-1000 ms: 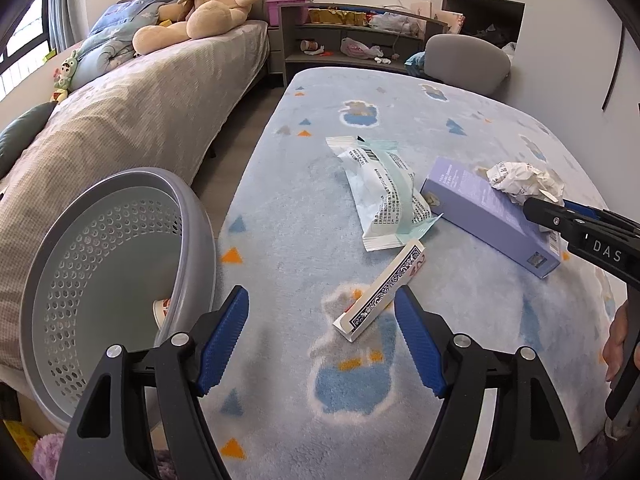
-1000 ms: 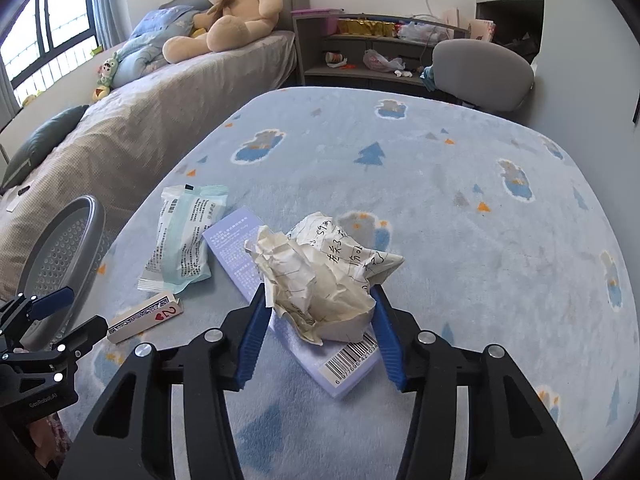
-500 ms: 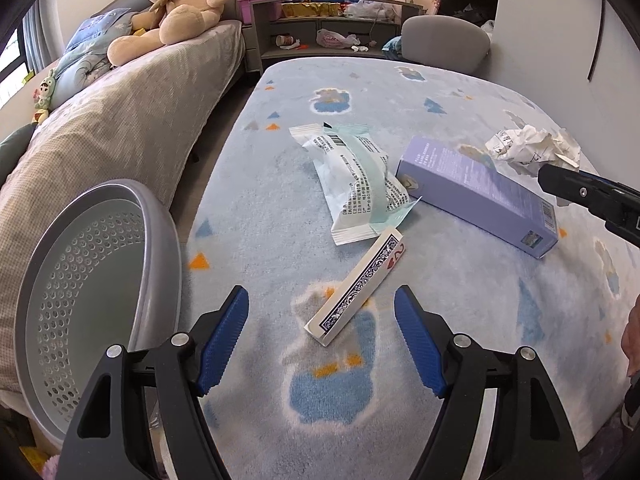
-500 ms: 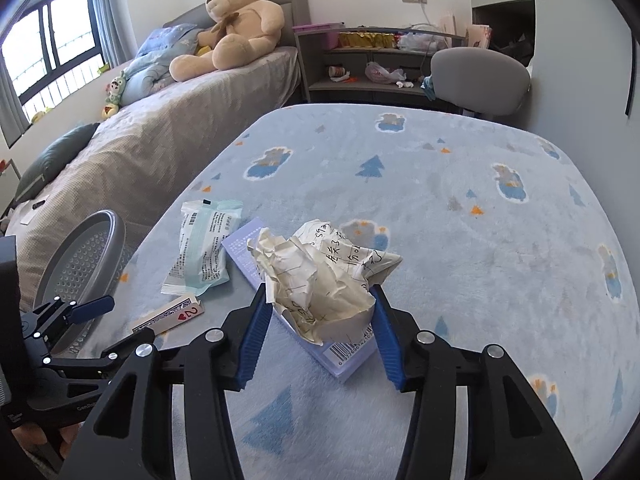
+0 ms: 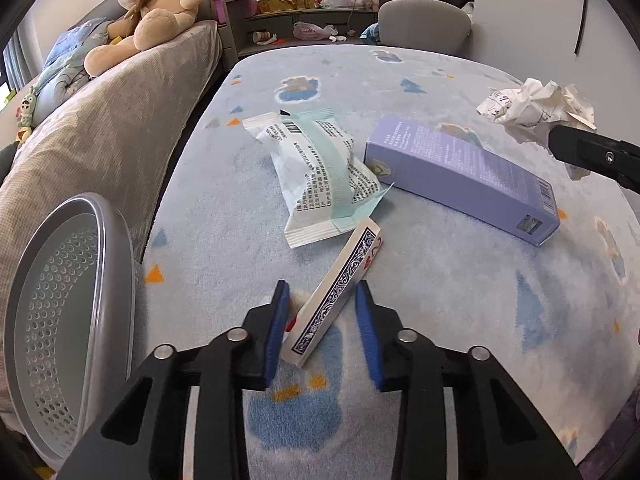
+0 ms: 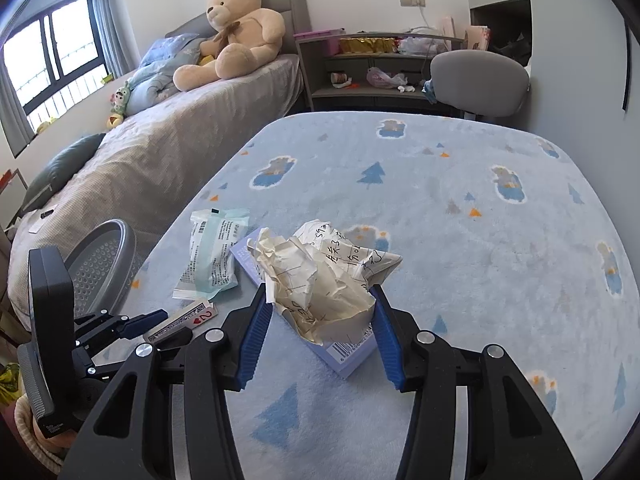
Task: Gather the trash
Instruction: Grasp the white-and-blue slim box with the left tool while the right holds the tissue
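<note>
A playing-card box (image 5: 338, 292) lies on the blue rug between the fingers of my left gripper (image 5: 320, 298). The jaws have narrowed around it with small gaps still showing. It also shows in the right wrist view (image 6: 188, 318). My right gripper (image 6: 320, 300) is shut on a crumpled paper ball (image 6: 324, 280), held above the rug; the ball shows in the left wrist view (image 5: 538, 112). A white and green snack wrapper (image 5: 320, 176) and a purple carton (image 5: 460, 172) lie on the rug. A grey perforated bin (image 5: 68, 320) stands at the left.
A bed with a teddy bear (image 6: 236, 28) runs along the left. A shelf unit (image 6: 380, 68) and a grey chair (image 6: 480, 80) stand at the far end of the rug (image 6: 460, 208).
My left gripper moved forward to the card box and its jaws narrowed around it. My right gripper lifted the paper ball a little higher.
</note>
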The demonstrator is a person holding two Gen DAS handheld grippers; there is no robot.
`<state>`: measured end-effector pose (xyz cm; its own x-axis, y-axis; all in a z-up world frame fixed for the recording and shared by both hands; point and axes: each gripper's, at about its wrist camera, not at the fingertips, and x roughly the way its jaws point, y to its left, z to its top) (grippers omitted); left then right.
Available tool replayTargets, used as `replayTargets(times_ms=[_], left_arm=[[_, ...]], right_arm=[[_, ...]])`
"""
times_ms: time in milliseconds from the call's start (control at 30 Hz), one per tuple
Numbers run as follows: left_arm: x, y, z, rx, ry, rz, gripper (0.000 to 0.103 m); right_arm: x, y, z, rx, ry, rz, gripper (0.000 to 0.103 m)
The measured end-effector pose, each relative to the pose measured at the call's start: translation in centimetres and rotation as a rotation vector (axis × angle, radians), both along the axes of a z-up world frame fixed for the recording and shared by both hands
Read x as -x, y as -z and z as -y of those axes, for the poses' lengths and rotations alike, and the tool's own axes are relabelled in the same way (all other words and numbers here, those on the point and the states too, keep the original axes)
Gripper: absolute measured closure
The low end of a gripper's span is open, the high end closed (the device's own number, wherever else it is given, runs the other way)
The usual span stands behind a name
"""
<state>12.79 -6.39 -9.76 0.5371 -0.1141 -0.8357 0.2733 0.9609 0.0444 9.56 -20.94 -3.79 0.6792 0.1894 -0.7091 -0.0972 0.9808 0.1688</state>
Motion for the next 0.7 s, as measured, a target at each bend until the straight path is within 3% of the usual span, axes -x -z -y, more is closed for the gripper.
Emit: replayTargets(times_ms=[133, 700], left_arm=[[0.7, -0.2, 0.2, 0.016, 0.003, -0.01, 0.087], [5.9, -5.0, -2.6, 0.096, -0.024, 0.074, 0.087]], right_arm=[[0.3, 0.0, 0.1, -0.005, 0.002, 0.0, 0.055], [4.0, -1.1, -2.3, 0.006, 0.007, 0.038, 0.055]])
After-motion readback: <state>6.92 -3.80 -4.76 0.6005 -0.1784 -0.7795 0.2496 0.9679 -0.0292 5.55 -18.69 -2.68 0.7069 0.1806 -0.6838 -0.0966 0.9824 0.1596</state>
